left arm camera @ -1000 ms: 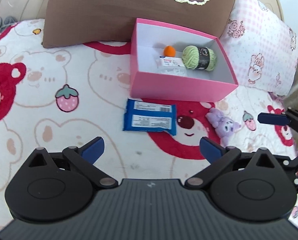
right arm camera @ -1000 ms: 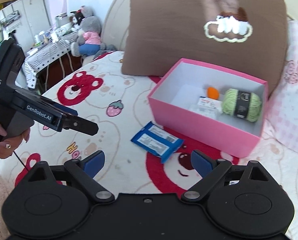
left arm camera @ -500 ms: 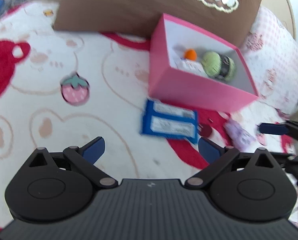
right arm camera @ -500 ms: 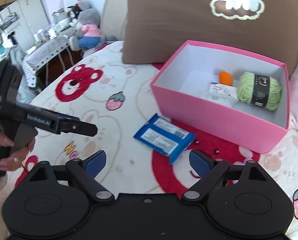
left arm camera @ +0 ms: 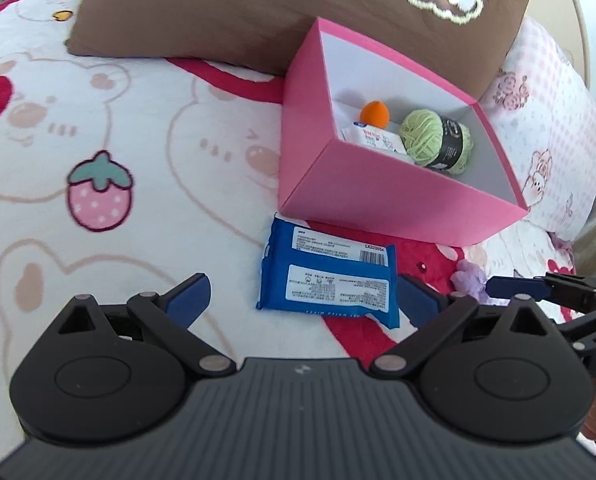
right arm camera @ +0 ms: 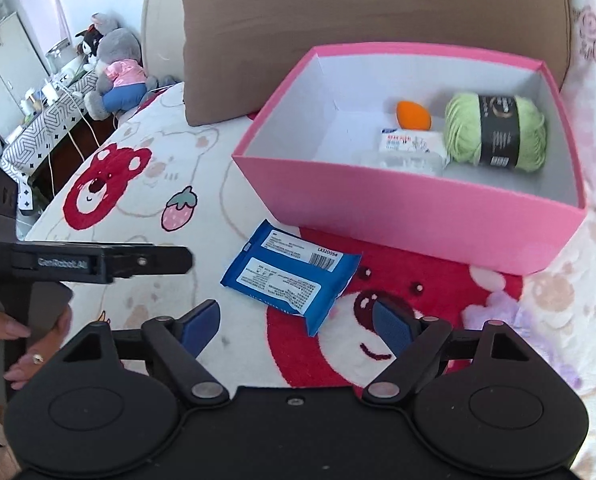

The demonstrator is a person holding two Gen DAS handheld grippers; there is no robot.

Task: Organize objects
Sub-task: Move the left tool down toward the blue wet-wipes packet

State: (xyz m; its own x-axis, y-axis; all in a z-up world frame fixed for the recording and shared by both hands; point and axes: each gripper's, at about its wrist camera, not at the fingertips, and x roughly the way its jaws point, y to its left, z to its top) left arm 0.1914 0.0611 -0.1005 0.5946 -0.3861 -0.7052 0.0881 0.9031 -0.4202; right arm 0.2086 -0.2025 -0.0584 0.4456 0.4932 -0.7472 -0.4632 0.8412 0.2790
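A blue wipes packet [left arm camera: 328,280] lies flat on the bear-print bedspread in front of a pink box [left arm camera: 378,196]; it also shows in the right wrist view [right arm camera: 291,276]. The pink box [right arm camera: 398,208] holds a green yarn ball [right arm camera: 496,132], an orange sponge [right arm camera: 413,115] and a white packet [right arm camera: 412,142]. A small purple plush [left arm camera: 470,280] lies right of the packet, partly hidden; it also shows in the right wrist view [right arm camera: 498,308]. My left gripper [left arm camera: 304,300] is open and empty just short of the packet. My right gripper [right arm camera: 298,322] is open and empty, near the packet's front edge.
A brown pillow [left arm camera: 257,8] leans behind the box and a pink checked pillow [left arm camera: 546,120] lies at its right. Plush toys [right arm camera: 113,64] and a cluttered side table [right arm camera: 49,116] stand beyond the bed's left edge.
Both grippers have moved forward and down toward the blue packet, which now sits closer between their fingers. Both stay open. The objects have not moved.
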